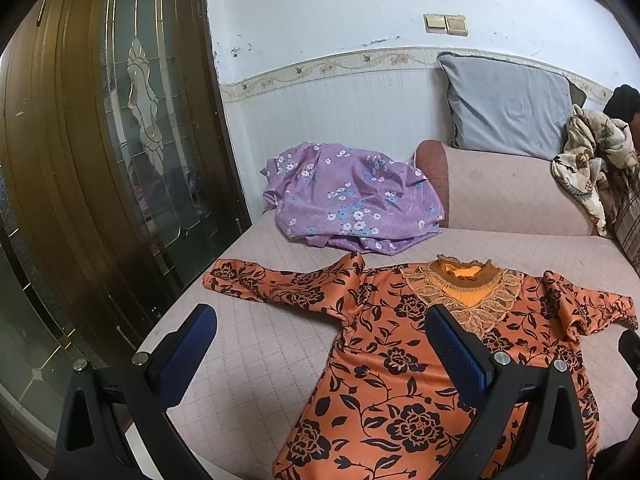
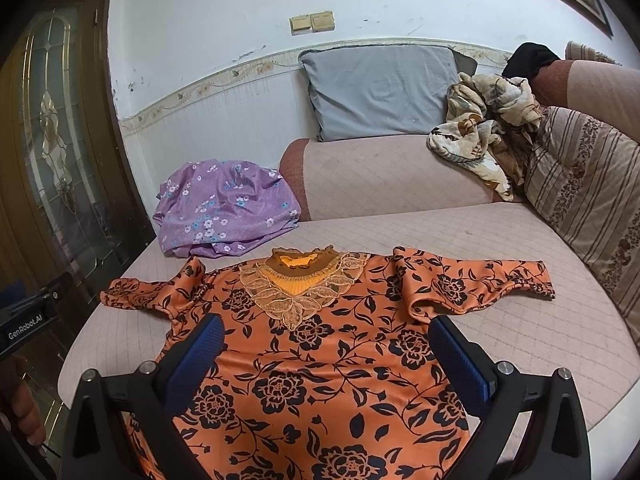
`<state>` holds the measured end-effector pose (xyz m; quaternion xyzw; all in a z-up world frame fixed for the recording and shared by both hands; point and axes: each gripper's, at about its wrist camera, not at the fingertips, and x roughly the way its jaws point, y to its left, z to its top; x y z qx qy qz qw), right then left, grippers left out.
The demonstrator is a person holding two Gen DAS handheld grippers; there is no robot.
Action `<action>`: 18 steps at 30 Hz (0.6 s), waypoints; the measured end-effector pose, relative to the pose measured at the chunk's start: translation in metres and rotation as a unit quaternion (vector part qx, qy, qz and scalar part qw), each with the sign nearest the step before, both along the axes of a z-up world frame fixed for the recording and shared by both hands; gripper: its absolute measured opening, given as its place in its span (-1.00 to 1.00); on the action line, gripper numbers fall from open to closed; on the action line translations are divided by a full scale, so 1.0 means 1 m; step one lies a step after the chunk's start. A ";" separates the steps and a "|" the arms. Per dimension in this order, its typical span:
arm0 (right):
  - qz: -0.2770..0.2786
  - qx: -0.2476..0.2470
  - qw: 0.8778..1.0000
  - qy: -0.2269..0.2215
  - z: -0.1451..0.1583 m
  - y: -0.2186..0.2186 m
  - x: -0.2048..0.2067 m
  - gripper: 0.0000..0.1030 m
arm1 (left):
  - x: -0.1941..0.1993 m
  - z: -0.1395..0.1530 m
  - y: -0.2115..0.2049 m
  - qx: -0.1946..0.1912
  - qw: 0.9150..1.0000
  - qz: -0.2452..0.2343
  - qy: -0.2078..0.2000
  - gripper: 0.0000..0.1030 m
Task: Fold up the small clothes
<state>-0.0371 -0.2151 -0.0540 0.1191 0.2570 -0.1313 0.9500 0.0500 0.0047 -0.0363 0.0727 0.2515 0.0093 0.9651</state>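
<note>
An orange blouse with black flowers lies flat, face up, on the pink quilted sofa seat, both sleeves spread out and a lace collar at the far end. It also shows in the right wrist view. My left gripper is open and empty, hovering over the blouse's left side near the left sleeve. My right gripper is open and empty, hovering over the blouse's chest. A crumpled purple floral garment lies behind the blouse, also seen in the right wrist view.
A sofa armrest and grey pillow stand behind. A beige floral cloth and striped cushion lie at the right. A wooden glass door stands left of the seat's edge.
</note>
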 end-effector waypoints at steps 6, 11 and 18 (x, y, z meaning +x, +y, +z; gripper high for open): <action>-0.004 0.001 1.000 -0.003 -0.006 -0.007 0.011 1.00 | 0.013 -0.009 -0.009 0.007 1.000 -0.003 0.001 1.00; -0.013 0.017 1.000 0.000 -0.019 -0.025 0.026 1.00 | 0.034 -0.027 -0.025 0.020 1.000 -0.004 0.008 1.00; -0.042 0.139 0.989 -0.002 -0.067 -0.117 0.053 1.00 | 0.106 -0.085 -0.059 -0.004 0.996 -0.041 0.082 1.00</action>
